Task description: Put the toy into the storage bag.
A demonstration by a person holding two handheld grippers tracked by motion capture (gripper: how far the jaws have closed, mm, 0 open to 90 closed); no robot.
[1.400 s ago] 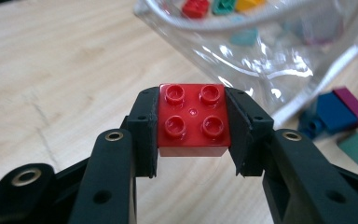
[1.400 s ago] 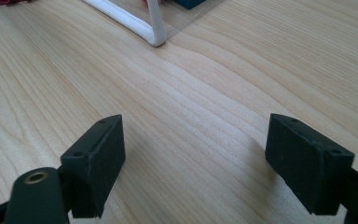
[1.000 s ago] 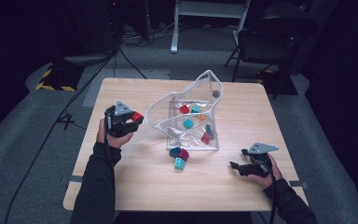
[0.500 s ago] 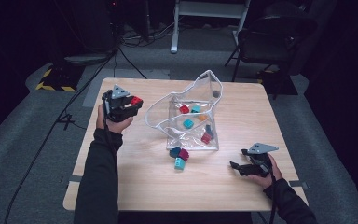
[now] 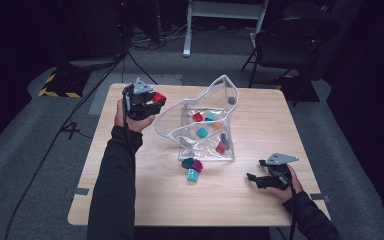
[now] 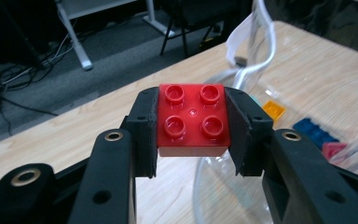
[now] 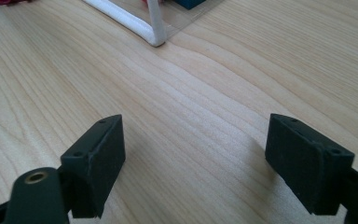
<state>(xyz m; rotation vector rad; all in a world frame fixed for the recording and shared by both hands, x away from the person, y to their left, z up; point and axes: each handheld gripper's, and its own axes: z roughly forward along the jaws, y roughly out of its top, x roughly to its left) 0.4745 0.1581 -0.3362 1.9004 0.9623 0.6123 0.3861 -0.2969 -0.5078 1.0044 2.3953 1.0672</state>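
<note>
A red four-stud brick (image 6: pixel 193 120) sits clamped between the pads of my left gripper (image 6: pixel 192 133), studs facing up. In the high view that left gripper (image 5: pixel 152 101) hangs above the table's far left, just left of the mouth of a clear plastic bag (image 5: pixel 205 125). The red brick (image 5: pixel 158 97) shows at its tip. Several red, teal and blue bricks lie inside the bag. Three more bricks (image 5: pixel 192 167) rest on the wood in front of it. My right gripper (image 5: pixel 254 178) lies low at the near right, jaws wide apart over bare wood (image 7: pixel 193 154).
The wooden table (image 5: pixel 145 200) has dark floor all round. A black chair (image 5: pixel 290 37) and a white frame stand beyond the far edge. The bag's white rim corner (image 7: pixel 151 35) lies ahead of the right gripper.
My left gripper has risen and moved toward the far side of the table with the red brick in it. The right gripper has stayed put.
</note>
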